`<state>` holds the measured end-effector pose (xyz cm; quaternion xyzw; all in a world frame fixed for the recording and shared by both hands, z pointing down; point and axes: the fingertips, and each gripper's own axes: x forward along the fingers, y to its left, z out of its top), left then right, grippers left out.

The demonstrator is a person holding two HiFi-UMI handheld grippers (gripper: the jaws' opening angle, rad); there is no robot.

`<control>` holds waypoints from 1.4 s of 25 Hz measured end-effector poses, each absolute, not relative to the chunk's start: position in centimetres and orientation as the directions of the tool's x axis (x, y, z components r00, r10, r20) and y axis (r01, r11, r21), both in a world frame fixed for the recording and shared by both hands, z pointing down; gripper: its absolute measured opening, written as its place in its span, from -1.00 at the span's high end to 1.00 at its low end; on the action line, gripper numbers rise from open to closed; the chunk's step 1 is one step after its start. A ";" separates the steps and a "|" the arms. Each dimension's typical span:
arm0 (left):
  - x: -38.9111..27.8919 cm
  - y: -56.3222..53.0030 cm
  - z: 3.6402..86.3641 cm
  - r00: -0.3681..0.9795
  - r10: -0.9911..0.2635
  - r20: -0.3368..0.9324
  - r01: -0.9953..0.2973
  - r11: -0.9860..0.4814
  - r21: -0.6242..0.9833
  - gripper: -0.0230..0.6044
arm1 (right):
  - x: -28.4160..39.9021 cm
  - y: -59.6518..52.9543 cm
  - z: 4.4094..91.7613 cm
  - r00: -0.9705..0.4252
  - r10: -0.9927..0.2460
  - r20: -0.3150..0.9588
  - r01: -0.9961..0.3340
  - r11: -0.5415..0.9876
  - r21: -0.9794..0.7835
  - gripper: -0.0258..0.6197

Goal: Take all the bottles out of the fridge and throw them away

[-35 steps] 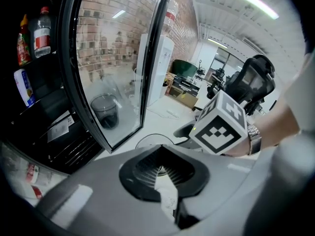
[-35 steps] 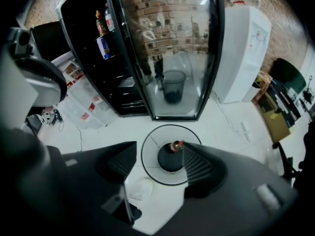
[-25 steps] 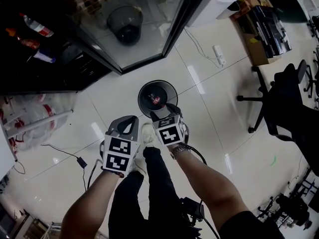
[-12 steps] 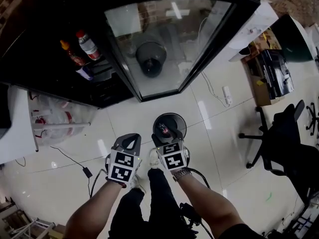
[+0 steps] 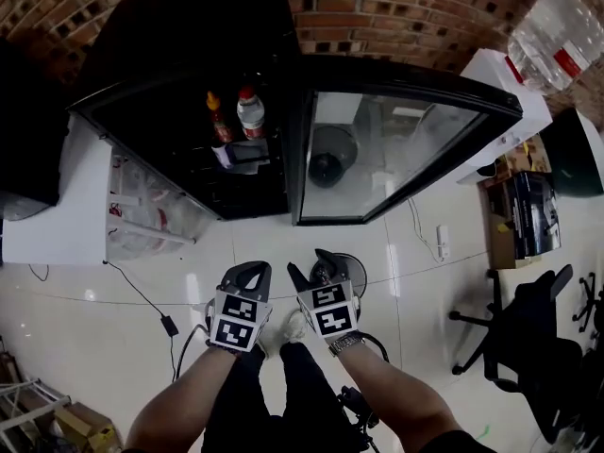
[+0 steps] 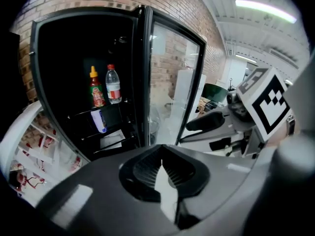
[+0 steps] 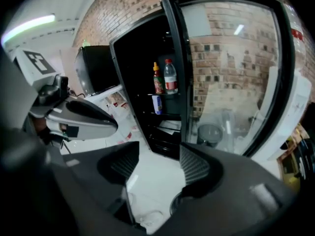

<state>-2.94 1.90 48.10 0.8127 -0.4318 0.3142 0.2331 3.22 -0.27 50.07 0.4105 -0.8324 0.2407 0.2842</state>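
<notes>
The black fridge (image 5: 179, 83) stands open, its glass door (image 5: 387, 149) swung to the right. On its shelf stand a clear water bottle with a red cap (image 5: 250, 111) (image 6: 113, 85) (image 7: 170, 77) and a red sauce bottle with a yellow cap (image 5: 216, 119) (image 6: 96, 88) (image 7: 158, 80). A blue-and-white can (image 5: 223, 156) (image 6: 98, 120) sits one shelf lower. My left gripper (image 5: 247, 274) (image 6: 162, 162) is shut and empty. My right gripper (image 5: 311, 272) (image 7: 158, 161) is open; its jaws have just been closing with nothing between them. Both are well short of the fridge. A round dark bin (image 5: 355, 270) sits on the floor under the right gripper.
A white rack with wrapped water packs (image 5: 142, 215) stands left of the fridge. A cable (image 5: 142, 295) lies on the tiled floor. Right of the door are a white unit (image 5: 500, 102) with a water jug (image 5: 557, 26), boxes (image 5: 528, 215) and an office chair (image 5: 528, 347).
Both grippers have risen from over the bin and now point toward the fridge. The head view has swung up, so the fridge front and brick wall fill the top.
</notes>
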 end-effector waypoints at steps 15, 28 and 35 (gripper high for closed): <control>-15.8 -4.1 41.9 0.352 -0.689 0.634 -0.910 -0.409 0.060 0.92 | -11.7 -12.1 39.7 -0.558 -0.610 0.563 -0.750 0.660 -0.028 0.12; -20.7 -10.2 39.9 0.418 -0.673 0.610 -0.884 -0.455 0.104 0.92 | -18.1 -24.3 36.7 -0.459 -0.696 0.551 -0.811 0.582 0.060 0.12; -21.9 -12.4 40.0 0.443 -0.662 0.605 -0.870 -0.481 0.110 0.92 | -18.4 -28.5 37.7 -0.378 -0.725 0.575 -0.854 0.513 0.086 0.22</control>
